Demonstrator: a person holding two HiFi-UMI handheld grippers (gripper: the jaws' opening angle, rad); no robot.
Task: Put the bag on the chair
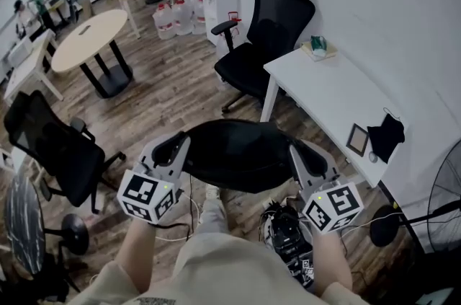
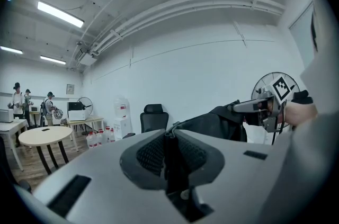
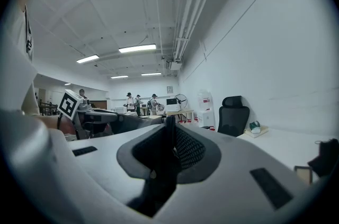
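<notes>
Bag, black, held up off wooden floor, slung between both tools, near person. Left tool clamped on bag's left edge; right tool clamped on right edge. Farther off: black office chair, just left of white tabletop.

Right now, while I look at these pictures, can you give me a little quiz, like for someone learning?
1. True or false: the bag already lies on the chair.
2. How many grippers pinch the bag? A none, B one, C two.
3. Fill in: the chair stands beside a white ____.

Key: 1 false, it hangs in the air. 2 C, left gripper and right gripper. 3 desk.
</notes>
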